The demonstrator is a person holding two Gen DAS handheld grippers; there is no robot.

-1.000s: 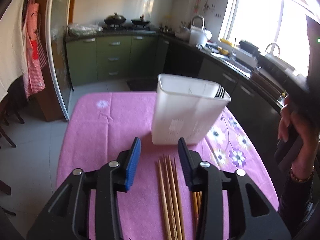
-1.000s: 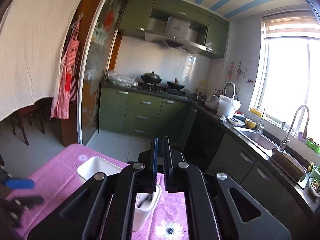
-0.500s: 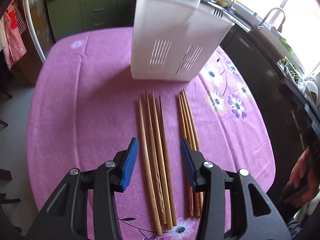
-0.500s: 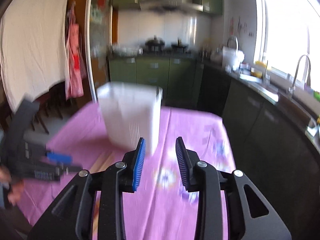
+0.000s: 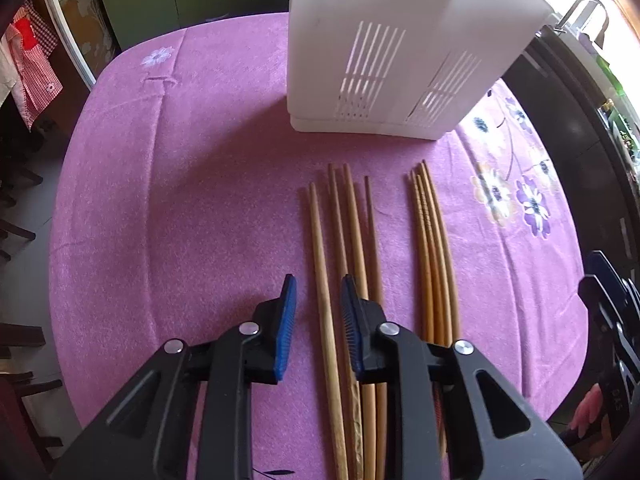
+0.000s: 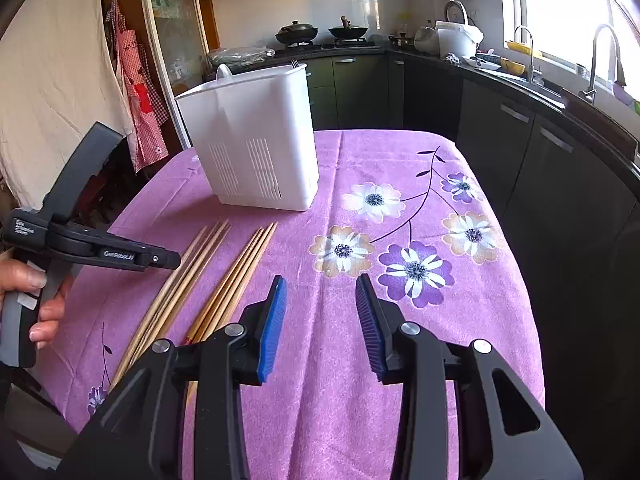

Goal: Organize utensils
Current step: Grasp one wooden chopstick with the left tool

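Observation:
Two bundles of wooden chopsticks lie side by side on the purple tablecloth: a left bundle (image 5: 340, 240) (image 6: 182, 280) and a darker right bundle (image 5: 434, 248) (image 6: 236, 280). A white slotted utensil holder (image 5: 400, 52) (image 6: 256, 140) stands behind them, with a fork and a spoon tip showing above its rim. My left gripper (image 5: 318, 312) is open low over the left bundle, its jaws straddling the leftmost chopstick (image 5: 324, 288). It also shows in the right wrist view (image 6: 160, 259). My right gripper (image 6: 322, 312) is open and empty above the cloth, right of the chopsticks.
The table (image 6: 400, 360) has a flower-print cloth; its right edge faces dark kitchen cabinets (image 6: 540, 152). A counter with a sink, pots and a stove runs behind. A red checked apron (image 6: 136, 92) hangs at the left.
My left gripper has come down and shifted left over the left bundle and its jaws have narrowed. My right gripper has swung down toward the table and opened wider.

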